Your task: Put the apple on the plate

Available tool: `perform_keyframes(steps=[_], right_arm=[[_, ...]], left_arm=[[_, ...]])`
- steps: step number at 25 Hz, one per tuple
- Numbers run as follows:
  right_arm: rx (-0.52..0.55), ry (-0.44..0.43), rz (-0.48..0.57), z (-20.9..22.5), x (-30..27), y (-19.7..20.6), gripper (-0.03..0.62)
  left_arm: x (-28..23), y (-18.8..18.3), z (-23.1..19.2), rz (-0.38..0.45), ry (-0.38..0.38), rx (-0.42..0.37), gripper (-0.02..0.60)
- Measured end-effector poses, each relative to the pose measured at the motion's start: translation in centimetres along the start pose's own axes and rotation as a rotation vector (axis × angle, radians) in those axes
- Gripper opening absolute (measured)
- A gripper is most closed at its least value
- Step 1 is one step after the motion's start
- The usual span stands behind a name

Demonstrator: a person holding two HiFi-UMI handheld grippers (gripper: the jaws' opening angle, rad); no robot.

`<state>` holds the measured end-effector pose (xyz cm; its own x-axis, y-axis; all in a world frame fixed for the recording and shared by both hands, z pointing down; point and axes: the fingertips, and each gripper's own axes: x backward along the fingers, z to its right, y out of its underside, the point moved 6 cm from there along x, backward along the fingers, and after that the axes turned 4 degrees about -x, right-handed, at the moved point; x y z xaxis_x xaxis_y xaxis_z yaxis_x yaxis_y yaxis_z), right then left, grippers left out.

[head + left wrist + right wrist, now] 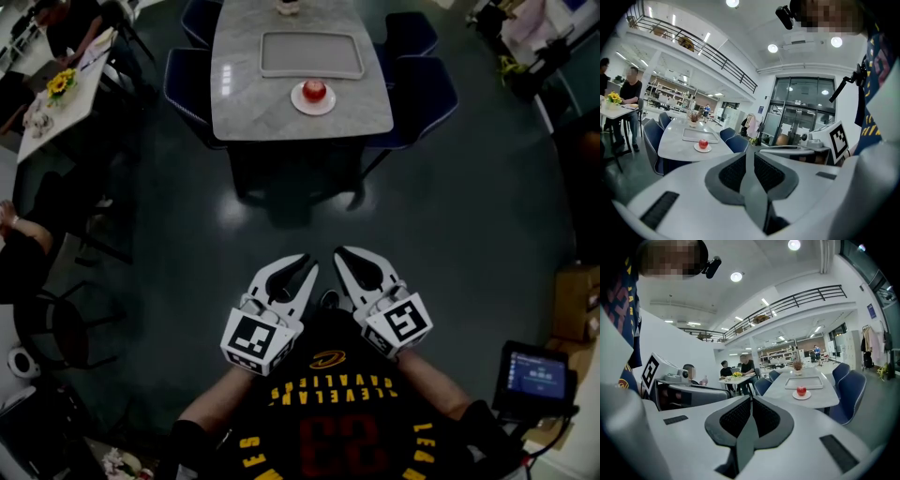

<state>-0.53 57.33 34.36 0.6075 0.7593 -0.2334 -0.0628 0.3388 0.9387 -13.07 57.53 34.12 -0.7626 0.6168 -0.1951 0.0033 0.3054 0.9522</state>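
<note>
We stand well back from the table [244,108], with dark floor between us and its near edge, and both tools are drawn in against the chest. The left gripper [306,265] has its jaws together with nothing between them, which its own view confirms [750,155], and the right gripper [342,256] is likewise closed and empty [751,400]. Held low, side by side and pointing toward the table, they look to us like a rest posture, not a reach. The apple [314,90] already sits on the plate [298,103], which lies near the table's front edge, just in front of the empty tray [265,54] that takes up the table's middle. From the left gripper view the red apple [703,143] shows upright in the centre of the white plate [697,149], and the right gripper view gives the same reading of apple [801,390] and plate [795,396]. Blue chairs [187,84] stand tucked along both long sides of the table, leaving its front edge open for an approach. We judge the task's goal already met as things lie, so neither gripper has anything it must carry.
</note>
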Motion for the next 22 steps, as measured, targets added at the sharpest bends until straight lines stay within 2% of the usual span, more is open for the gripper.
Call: perform_keyframes(steps=[5,12,13,22], right_arm=[[-0.004,0.027,-0.007,-1.2,-1.0,0.9,0.006],[-0.061,0.026,-0.042,0.6,-2.3,0.1,0.006],[-0.067,0.015,-0.042,1.1,-2.5,0.0,0.006],[-0.098,-0.060,0.002,9.0,-3.8,-2.9,0.006]], left_arm=[[1.1,0.3,-1.5,-0.009,0.028,0.022,0.057],[-1.1,-0.6,-2.5,-0.003,0.040,0.043,0.049],[-1.6,-0.9,-2.6,0.001,0.033,0.043,0.002],[-8.4,-4.0,-2.8,-0.013,-0.071,-0.011,0.002]])
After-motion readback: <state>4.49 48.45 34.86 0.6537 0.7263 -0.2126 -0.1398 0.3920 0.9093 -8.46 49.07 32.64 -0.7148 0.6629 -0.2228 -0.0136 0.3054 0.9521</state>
